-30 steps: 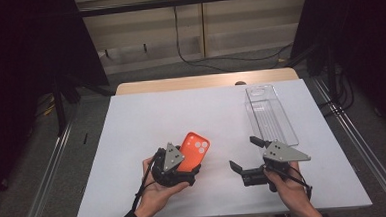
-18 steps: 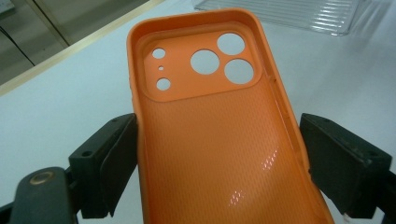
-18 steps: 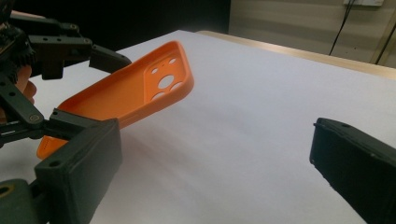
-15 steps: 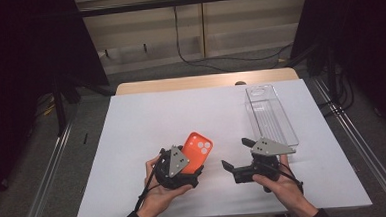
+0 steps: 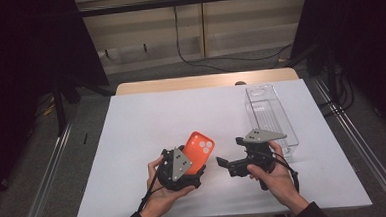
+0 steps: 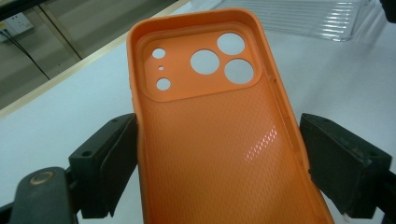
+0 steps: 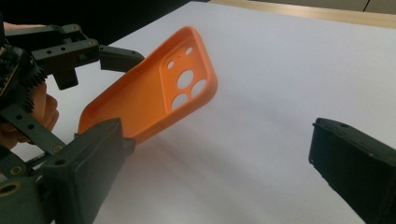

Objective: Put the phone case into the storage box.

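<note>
Orange silicone dominates the scene: a phone case (image 5: 199, 151) is clamped by its long edges between the two black jaws of the left gripper (image 5: 180, 165), which a person's left hand (image 5: 163, 197) holds just above the near part of a white table (image 5: 146, 121). Seen from the left gripper view, the phone case (image 6: 215, 135) shows its hollow, textured inside, with the camera cut-outs at its far end and one jaw pressed against each side. The case tilts up and away from that gripper, its cut-out end raised off the table.

Just to the right of the case, the right gripper (image 5: 234, 162) is held by the person's right hand (image 5: 275, 177), its jaws spread wide with nothing between them and pointed toward the case. In the right gripper view, the near jaw sits close to the lower edge of the phone case (image 7: 154, 93), though whether it touches cannot be told, while the other jaw stands well apart over bare table; the left gripper (image 7: 70, 49) is seen behind the case. A grey three-cornered plate tops each gripper.

Beyond the right gripper and farther right of the case, a clear plastic tray (image 5: 271, 117) lies lengthwise on the table, reaching toward its far edge. Its ribbed floor also appears past the case's top edge in the left gripper view (image 6: 299, 16).
</note>
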`<state>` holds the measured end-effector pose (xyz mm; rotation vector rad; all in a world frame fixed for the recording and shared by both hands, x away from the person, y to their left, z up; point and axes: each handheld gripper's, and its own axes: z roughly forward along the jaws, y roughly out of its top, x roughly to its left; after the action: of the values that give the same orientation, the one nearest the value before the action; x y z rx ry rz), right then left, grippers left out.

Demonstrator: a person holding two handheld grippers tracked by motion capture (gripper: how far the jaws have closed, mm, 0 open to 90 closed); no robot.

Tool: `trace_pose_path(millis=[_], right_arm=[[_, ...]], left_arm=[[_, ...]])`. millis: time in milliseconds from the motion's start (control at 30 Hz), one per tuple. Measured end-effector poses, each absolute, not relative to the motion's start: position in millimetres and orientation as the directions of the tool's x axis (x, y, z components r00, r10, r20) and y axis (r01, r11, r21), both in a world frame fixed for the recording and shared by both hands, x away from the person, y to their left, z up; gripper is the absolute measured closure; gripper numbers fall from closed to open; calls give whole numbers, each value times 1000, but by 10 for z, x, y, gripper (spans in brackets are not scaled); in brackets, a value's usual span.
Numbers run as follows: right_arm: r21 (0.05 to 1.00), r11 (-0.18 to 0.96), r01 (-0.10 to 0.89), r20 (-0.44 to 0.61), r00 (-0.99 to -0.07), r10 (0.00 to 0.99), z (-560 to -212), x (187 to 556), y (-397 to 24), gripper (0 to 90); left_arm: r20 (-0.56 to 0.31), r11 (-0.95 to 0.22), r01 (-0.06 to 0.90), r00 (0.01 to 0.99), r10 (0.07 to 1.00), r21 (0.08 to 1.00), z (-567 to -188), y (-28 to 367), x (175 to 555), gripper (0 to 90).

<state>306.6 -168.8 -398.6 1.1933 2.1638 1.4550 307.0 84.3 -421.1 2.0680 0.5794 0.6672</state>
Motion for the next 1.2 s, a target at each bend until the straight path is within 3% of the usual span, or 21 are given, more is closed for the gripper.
trace_pose_path(millis=[433,900,1033,1200], right_arm=[[778,218,590,277,-632,724,-3960,3170,-1690,51],[744,233,626,303,-628,717,-3945,3224,-1670,40],[727,234,645,320,-620,716,-3952,3245,-1680,139],[734,177,655,362,-599,715,-3905,3215,-1702,340]], left_arm=[[258,-527,134,755,603,840,-4222,788,3021,141],[275,-538,118,758,592,834,-4234,742,3017,141],[285,-541,108,755,590,834,-4227,730,3016,140],[308,-550,90,750,586,830,-4235,703,3009,141]])
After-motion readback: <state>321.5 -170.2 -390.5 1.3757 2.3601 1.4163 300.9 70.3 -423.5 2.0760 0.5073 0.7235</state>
